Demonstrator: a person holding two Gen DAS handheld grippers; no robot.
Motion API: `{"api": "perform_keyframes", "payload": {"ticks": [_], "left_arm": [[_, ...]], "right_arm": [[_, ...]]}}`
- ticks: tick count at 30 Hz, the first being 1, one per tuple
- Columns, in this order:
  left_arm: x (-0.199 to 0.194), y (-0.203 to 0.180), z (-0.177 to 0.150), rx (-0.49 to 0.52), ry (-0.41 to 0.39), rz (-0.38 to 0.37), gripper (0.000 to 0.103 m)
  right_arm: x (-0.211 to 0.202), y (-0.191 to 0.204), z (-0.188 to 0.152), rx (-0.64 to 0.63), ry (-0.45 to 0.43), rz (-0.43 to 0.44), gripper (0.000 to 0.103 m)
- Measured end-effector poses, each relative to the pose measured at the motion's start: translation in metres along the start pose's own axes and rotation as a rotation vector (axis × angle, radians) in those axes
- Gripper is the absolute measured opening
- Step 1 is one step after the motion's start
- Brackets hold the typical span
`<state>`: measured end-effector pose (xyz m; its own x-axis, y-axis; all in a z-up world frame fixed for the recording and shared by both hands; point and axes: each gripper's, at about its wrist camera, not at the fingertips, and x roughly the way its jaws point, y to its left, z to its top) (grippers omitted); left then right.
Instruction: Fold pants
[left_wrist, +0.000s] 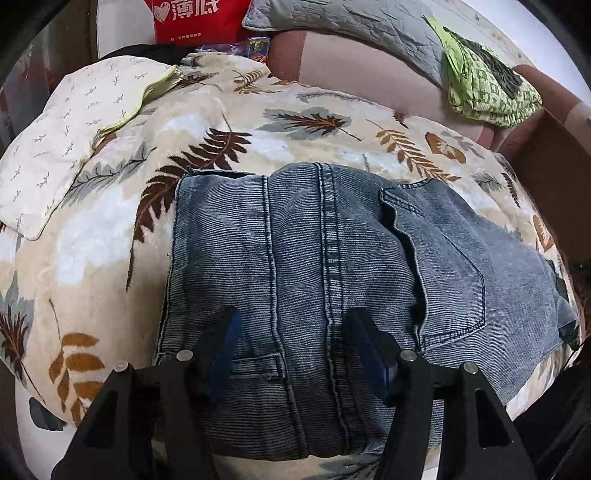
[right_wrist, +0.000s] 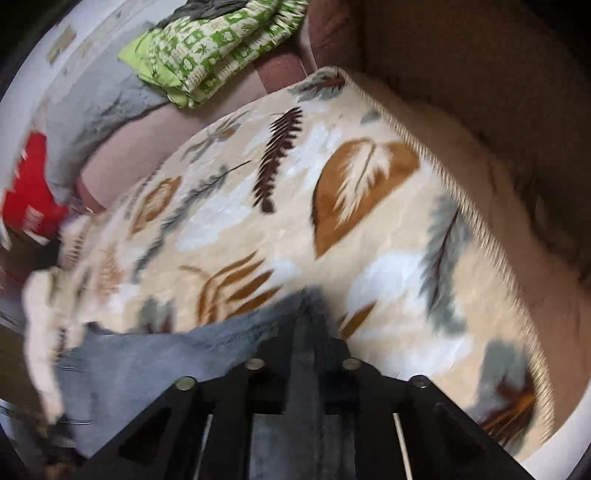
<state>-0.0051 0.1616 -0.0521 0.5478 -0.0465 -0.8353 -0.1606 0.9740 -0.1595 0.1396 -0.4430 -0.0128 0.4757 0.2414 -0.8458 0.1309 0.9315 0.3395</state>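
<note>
Blue denim pants (left_wrist: 314, 258) lie folded in layers on a cream leaf-print blanket (left_wrist: 110, 240), with a back pocket showing on the right. My left gripper (left_wrist: 295, 332) is open just above the near part of the pants, its fingers either side of the centre seam. In the blurred right wrist view my right gripper (right_wrist: 308, 325) is shut on a fold of the pants (right_wrist: 155, 362), which trails off to the left over the blanket (right_wrist: 332, 240).
A cream pillow (left_wrist: 66, 140) lies at the left of the blanket. A green patterned cloth (left_wrist: 480, 85), a grey quilted pillow (left_wrist: 351, 33) and a red bag (left_wrist: 199, 18) sit on the pink sofa back (left_wrist: 369, 74). The blanket's fringed edge (right_wrist: 491, 236) borders the brown sofa side.
</note>
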Motion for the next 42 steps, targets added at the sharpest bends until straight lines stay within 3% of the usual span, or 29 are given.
{"api": "perform_keyframes", "payload": {"ticks": [1, 3, 7, 14, 15, 18, 26, 28, 30, 31, 34, 36, 38, 40, 42], "left_arm": [[0.0, 0.0, 0.0, 0.0, 0.0, -0.001, 0.063], [0.0, 0.001, 0.0, 0.0, 0.0, -0.001, 0.063], [0.0, 0.002, 0.0, -0.008, -0.004, -0.011, 0.063], [-0.001, 0.003, 0.0, -0.01, -0.007, -0.017, 0.064], [0.0, 0.003, 0.0, -0.009, -0.007, -0.017, 0.064], [0.0, 0.002, 0.0, -0.007, -0.008, -0.017, 0.065], [0.001, 0.001, 0.0, 0.0, -0.01, -0.01, 0.066], [0.002, 0.001, 0.0, 0.002, -0.011, -0.007, 0.067], [0.002, 0.0, 0.0, 0.002, -0.011, -0.006, 0.067], [0.002, 0.0, 0.0, 0.003, -0.011, -0.008, 0.067], [0.002, 0.001, 0.0, 0.003, -0.013, -0.009, 0.067], [0.003, 0.0, 0.001, 0.002, -0.014, -0.005, 0.068], [0.003, 0.0, 0.001, 0.002, -0.014, -0.003, 0.068], [0.003, 0.001, 0.001, 0.0, -0.012, -0.006, 0.068], [0.003, 0.001, 0.002, -0.001, -0.005, -0.007, 0.068]], "right_arm": [[0.0, -0.003, -0.004, 0.02, 0.014, 0.006, 0.032], [0.002, -0.006, -0.011, 0.044, 0.055, 0.02, 0.037], [0.022, -0.005, -0.018, 0.038, 0.143, -0.042, 0.036], [0.031, -0.006, -0.018, 0.048, 0.156, -0.092, 0.036], [0.031, -0.004, -0.018, 0.039, 0.154, -0.094, 0.036], [0.031, 0.011, -0.016, -0.04, 0.128, -0.129, 0.014], [0.0, 0.052, 0.019, -0.226, -0.059, -0.251, 0.012], [0.018, 0.049, 0.017, -0.238, -0.06, -0.227, 0.016], [0.047, 0.032, 0.006, -0.189, 0.061, -0.235, 0.016], [0.049, 0.025, 0.002, -0.156, 0.073, -0.224, 0.017], [0.021, 0.014, -0.009, -0.103, 0.014, -0.208, 0.019], [-0.011, 0.013, -0.019, -0.054, -0.021, -0.144, 0.022], [-0.03, 0.012, -0.035, 0.014, 0.011, 0.026, 0.032], [-0.031, 0.011, -0.052, 0.059, 0.044, 0.144, 0.059], [-0.014, 0.001, -0.073, 0.086, 0.109, 0.098, 0.063]]}}
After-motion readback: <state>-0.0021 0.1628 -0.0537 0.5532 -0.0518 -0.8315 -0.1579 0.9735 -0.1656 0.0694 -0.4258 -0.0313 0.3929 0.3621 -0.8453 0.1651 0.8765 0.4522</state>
